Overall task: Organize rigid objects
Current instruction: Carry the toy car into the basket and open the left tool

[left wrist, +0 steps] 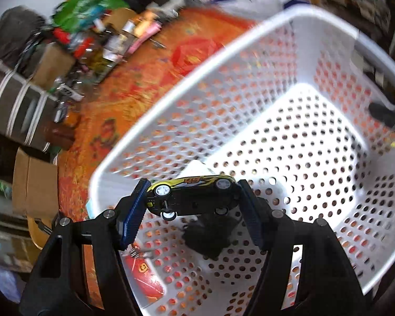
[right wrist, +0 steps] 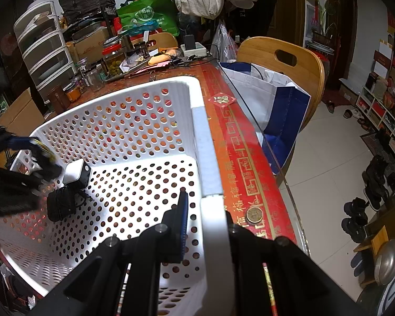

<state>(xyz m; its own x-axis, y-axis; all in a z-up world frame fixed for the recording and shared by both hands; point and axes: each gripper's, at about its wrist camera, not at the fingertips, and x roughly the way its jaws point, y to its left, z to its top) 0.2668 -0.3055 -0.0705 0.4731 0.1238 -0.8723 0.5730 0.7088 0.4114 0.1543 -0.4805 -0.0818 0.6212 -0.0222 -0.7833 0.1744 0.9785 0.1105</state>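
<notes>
My left gripper is shut on a yellow and black toy car, held upside down over the near corner of a white perforated basket. A black bundle and a white block lie on the basket floor below. In the right wrist view my right gripper is shut on the basket's near wall, one finger inside and one outside. The left gripper with the car shows blurred at the left, above a white cube and the black bundle.
The basket stands on a table with a red patterned cloth under glass. Jars, boxes, bags and a drawer unit crowd the far end. A wooden chair with a blue and white bag stands to the right. A coin lies near the basket.
</notes>
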